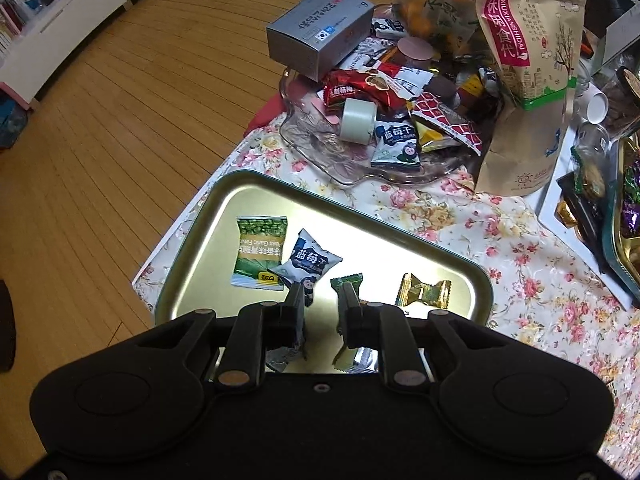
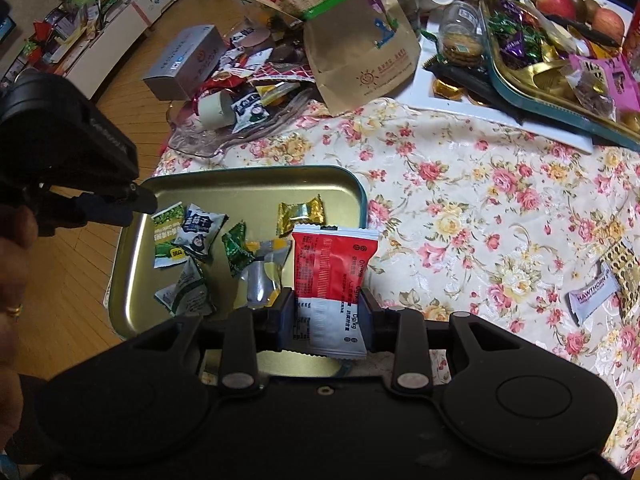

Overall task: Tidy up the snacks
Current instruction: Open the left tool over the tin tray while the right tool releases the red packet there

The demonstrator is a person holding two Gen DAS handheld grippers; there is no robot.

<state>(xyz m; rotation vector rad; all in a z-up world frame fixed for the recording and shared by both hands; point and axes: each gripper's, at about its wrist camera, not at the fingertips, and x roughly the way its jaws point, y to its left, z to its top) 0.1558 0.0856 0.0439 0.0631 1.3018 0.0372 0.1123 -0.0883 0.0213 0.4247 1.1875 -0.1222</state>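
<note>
A gold metal tray [image 1: 256,192] lies on the floral tablecloth and holds a green pea packet [image 1: 260,252], a blue-white packet [image 1: 310,264], a small green candy [image 1: 347,282] and a gold candy [image 1: 424,290]. My left gripper [image 1: 322,304] hovers over the tray's near part, open and empty. In the right wrist view my right gripper [image 2: 326,308] is shut on a red-and-white packet [image 2: 334,276], held upright over the right side of the tray [image 2: 352,184]. The left gripper [image 2: 120,204] shows there above the tray's left rim.
A glass dish [image 1: 316,148] behind the tray holds several snack packets, a tape roll [image 1: 358,120] and a grey box [image 1: 320,28]. A tall paper bag [image 1: 524,92] stands right of it. A second tray of candies [image 2: 560,56] sits far right; a Hawthorn bar [image 2: 596,296] lies on the cloth.
</note>
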